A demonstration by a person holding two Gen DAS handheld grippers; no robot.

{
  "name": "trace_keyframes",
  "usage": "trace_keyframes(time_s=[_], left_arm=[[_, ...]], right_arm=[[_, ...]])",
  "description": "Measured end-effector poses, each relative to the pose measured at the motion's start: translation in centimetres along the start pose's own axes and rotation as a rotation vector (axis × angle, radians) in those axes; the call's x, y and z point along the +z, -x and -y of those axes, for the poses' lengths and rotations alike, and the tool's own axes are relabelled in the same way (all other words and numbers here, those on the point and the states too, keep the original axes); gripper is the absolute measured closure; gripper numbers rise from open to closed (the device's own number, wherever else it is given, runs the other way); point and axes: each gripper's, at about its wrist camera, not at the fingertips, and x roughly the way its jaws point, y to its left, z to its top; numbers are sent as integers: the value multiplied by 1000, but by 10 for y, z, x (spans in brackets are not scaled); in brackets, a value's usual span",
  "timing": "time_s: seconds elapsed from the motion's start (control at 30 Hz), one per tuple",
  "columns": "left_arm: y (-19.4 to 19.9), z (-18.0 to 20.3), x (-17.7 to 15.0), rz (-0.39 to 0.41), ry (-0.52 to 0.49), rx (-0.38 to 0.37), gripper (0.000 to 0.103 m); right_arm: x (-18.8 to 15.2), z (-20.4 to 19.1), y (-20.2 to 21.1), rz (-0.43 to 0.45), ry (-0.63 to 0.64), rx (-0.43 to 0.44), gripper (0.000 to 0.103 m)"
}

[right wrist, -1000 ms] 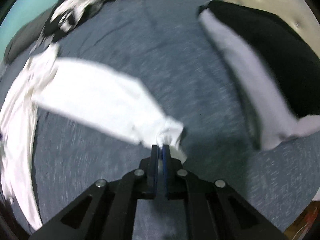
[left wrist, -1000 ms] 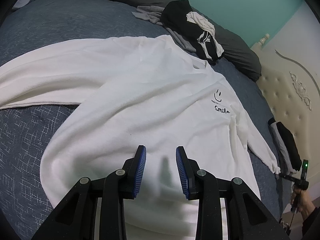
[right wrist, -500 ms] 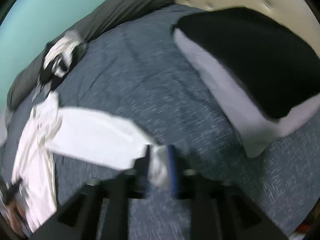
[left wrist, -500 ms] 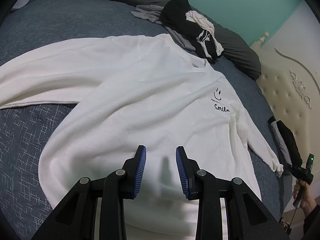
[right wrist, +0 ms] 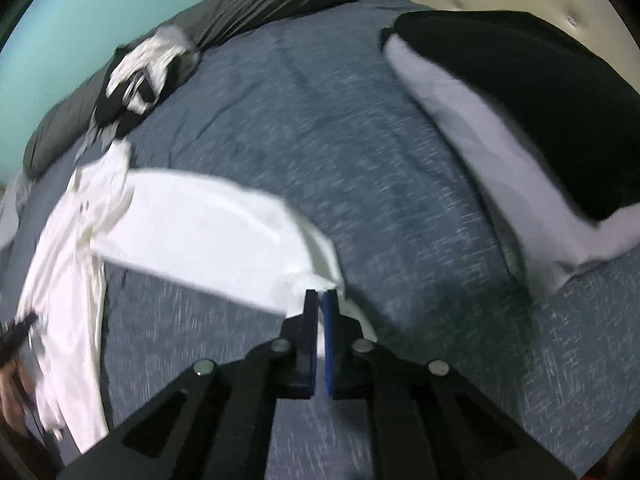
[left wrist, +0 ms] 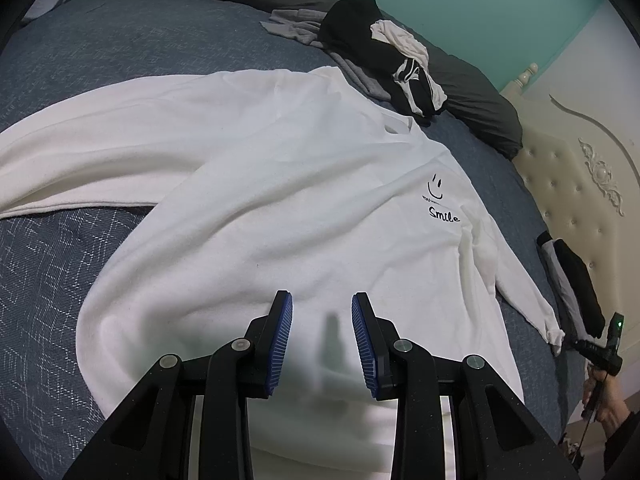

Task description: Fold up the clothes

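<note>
A white sweatshirt (left wrist: 280,200) is spread flat on the blue bedspread (left wrist: 60,280), one sleeve stretched out to the left. The left gripper (left wrist: 322,312) is held over the hem, fingers apart, nothing between them. A heap of dark clothes (left wrist: 384,56) is seen beyond the collar. At the right, the other sleeve's cuff (right wrist: 316,268) is pinched in the closed right gripper (right wrist: 320,296), with a black-and-white pillow (right wrist: 520,140) lying beyond it by the headboard (left wrist: 580,184).
</note>
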Motion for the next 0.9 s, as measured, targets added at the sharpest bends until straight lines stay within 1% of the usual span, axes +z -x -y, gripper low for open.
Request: trace_keyframes(time_s=[0.13, 0.23, 0.37, 0.4, 0.43, 0.47, 0.53, 0.67, 0.7, 0.73, 0.83, 0.9], left_arm=[[0, 0, 0, 1, 1, -2, 69], [1, 0, -1, 1, 0, -3, 69], [1, 0, -1, 1, -2, -4, 69], [2, -1, -1, 2, 0, -3, 69], [1, -1, -1, 3, 2, -2, 69], [1, -1, -1, 2, 2, -2, 69], [1, 0, -1, 1, 2, -2, 69], [-1, 2, -2, -5, -6, -4, 69], [-2, 2, -2, -5, -7, -3, 69], [-1, 2, -2, -5, -6, -2, 69], [-1, 1, -2, -2, 1, -1, 69], [-1, 1, -2, -2, 0, -1, 69]], right_arm=[[-17, -13, 4, -27, 88, 11, 101], [-26, -14, 6, -44, 113, 3, 101], [-13, 9, 13, 44, -22, -1, 100], [-8, 14, 12, 51, -60, 4, 99], [-3, 19, 11, 58, -96, 8, 96], [1, 20, 9, 59, -108, 2, 83], [9, 19, 2, 52, -116, -5, 66], [16, 11, -14, 36, -100, -20, 67], [16, 7, -17, 29, -82, -36, 71], [15, 4, -20, 23, -64, -45, 88], [8, -3, -15, 32, -5, -49, 93], [3, -7, -10, 43, 30, -57, 94]])
